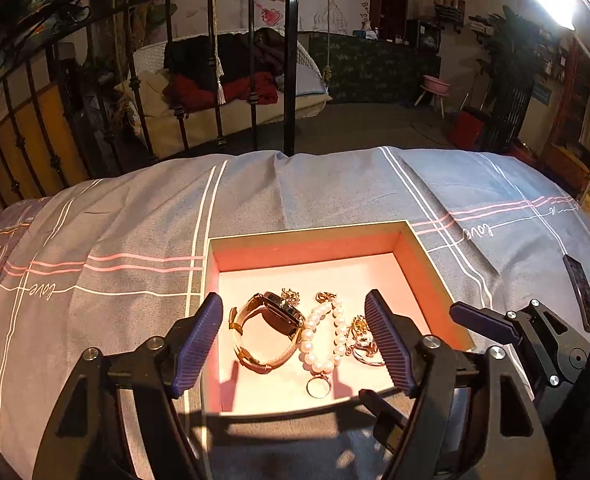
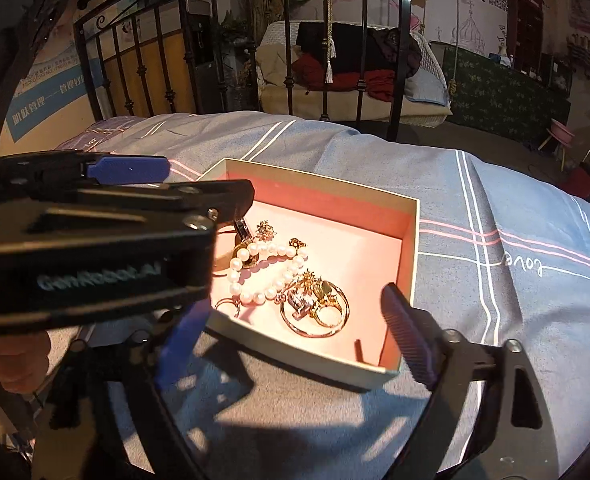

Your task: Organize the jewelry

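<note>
Above bedspread [image 1: 135,220] and jewelry box [image 1: 307,236], both grippers [image 1: 295,340] [image 2: 295,340] gape wide, empty.

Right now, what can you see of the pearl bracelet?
The pearl bracelet is a closed loop of round white beads, pearl-like and glossy, with a gold clasp at its far end. It lies flat and slack on the pink floor of the open box, near the front wall. A gold watch sits against one side, a cluster of gold rings against the other. Neither tool touches it.
</note>
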